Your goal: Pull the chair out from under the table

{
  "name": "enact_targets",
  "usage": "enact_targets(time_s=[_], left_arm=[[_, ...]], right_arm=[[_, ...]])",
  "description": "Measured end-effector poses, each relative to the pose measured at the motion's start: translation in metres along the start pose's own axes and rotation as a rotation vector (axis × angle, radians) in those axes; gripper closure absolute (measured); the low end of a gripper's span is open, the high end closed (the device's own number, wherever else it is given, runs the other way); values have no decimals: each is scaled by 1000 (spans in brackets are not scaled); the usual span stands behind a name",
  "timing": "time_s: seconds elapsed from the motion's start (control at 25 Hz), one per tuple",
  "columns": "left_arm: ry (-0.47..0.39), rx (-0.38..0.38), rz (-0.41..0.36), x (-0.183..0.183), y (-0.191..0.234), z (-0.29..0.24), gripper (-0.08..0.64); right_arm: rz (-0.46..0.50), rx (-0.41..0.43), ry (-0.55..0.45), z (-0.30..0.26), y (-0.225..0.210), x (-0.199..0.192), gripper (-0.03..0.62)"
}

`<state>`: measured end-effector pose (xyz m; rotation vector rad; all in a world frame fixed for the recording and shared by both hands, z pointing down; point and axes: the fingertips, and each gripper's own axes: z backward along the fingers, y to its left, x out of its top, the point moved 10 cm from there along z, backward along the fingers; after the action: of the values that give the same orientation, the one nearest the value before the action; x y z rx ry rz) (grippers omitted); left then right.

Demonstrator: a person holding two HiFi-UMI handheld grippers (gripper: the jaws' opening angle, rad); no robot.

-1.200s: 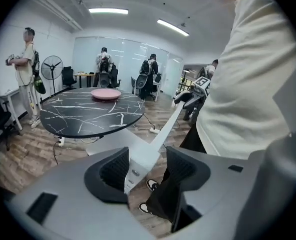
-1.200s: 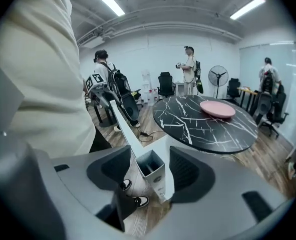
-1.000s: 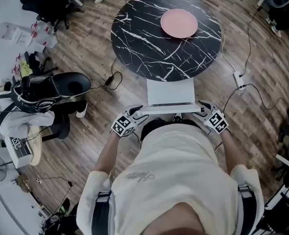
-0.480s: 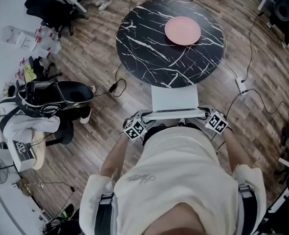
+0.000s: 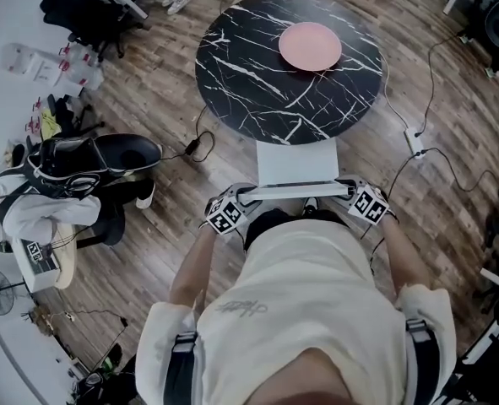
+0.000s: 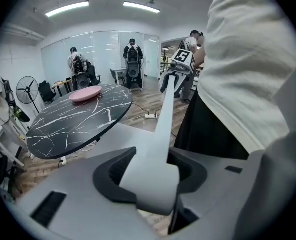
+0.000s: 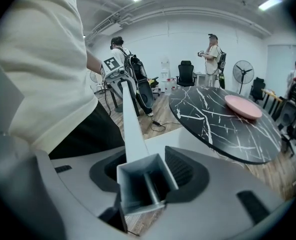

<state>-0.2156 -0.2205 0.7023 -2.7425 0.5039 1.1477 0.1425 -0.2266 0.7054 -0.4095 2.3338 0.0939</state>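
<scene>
The left gripper (image 6: 150, 174) and right gripper (image 7: 142, 176) are closing their jaws on opposite ends of the white metal chair's (image 5: 295, 163) top rail (image 5: 293, 191), and the pads seem to be just meeting it. The chair stands at centre frame, its seat front at or just under the lower edge of the round black marble-patterned table (image 5: 257, 83).

An uneven pull from the 2 grippers could twist the chair, or the smooth rail could slip. A jolt to the table might shift the round pink plate (image 5: 310, 44).

The wood-plank floor (image 5: 165, 99) carries a white power strip (image 5: 414, 139) with cables at right and a black bag (image 5: 89, 154) at left.
</scene>
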Motion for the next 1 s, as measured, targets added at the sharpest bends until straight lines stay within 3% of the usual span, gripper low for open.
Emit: enact_targets(time_s=[0.48,1.0], left_arm=[[50,-5,-17,5,-3,1,388],[63,-26,-33,-2,-18,5,391]], right_arm=[[34,1,4,1,3,4,405],[-4,3,29,1,26,0,399]])
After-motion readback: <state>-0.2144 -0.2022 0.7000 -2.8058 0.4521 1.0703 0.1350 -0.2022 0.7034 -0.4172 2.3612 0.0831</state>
